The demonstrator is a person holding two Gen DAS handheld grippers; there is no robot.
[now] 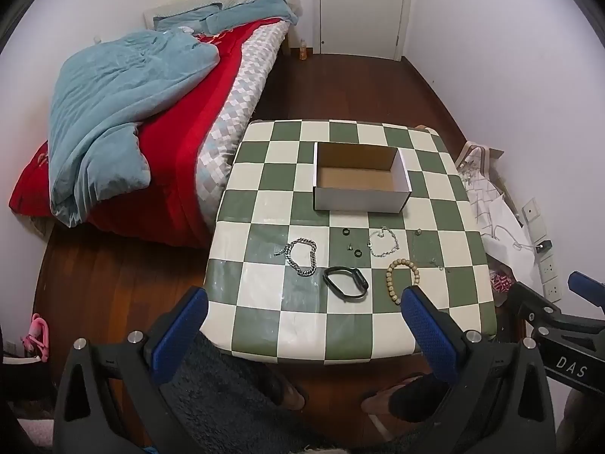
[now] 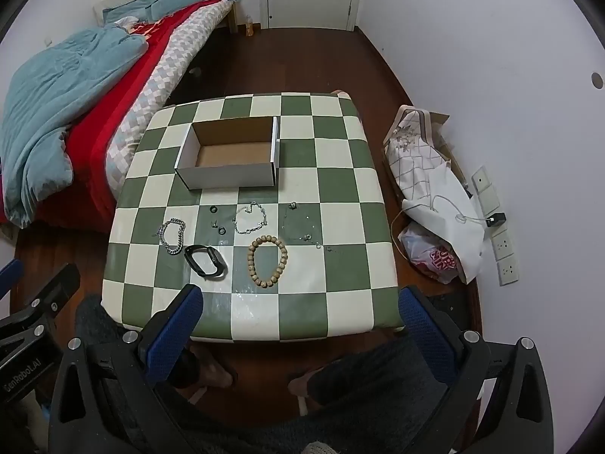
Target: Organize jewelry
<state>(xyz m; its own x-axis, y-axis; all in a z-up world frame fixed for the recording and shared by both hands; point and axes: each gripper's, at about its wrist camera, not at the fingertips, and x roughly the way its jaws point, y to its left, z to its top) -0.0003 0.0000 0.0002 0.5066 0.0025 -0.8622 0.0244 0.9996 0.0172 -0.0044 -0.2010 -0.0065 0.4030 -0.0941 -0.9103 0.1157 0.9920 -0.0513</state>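
On the green-and-white checked table [image 1: 264, 302] [image 2: 340, 302] stands an open cardboard box [image 1: 359, 176] [image 2: 230, 159] with nothing in it. In front of it lie a silver chain bracelet [image 1: 302, 257] [image 2: 172, 236], a black watch band [image 1: 346, 282] [image 2: 206, 261], a wooden bead bracelet [image 1: 401, 274] [image 2: 267, 261], a thin silver chain [image 1: 383, 242] [image 2: 249, 219] and small black rings [image 1: 357, 252] [image 2: 221, 230]. My left gripper [image 1: 302, 329] hovers open over the table's near edge. My right gripper [image 2: 298, 325] is open too, nothing between its fingers.
A bed [image 1: 151, 121] with a blue quilt and red cover runs along the table's left side. Bags and cloth [image 2: 435, 204] lie on the floor to the right by wall sockets [image 2: 506, 265]. A person's legs and feet [image 2: 321, 378] are below the near edge. A door [image 1: 359, 7] is behind.
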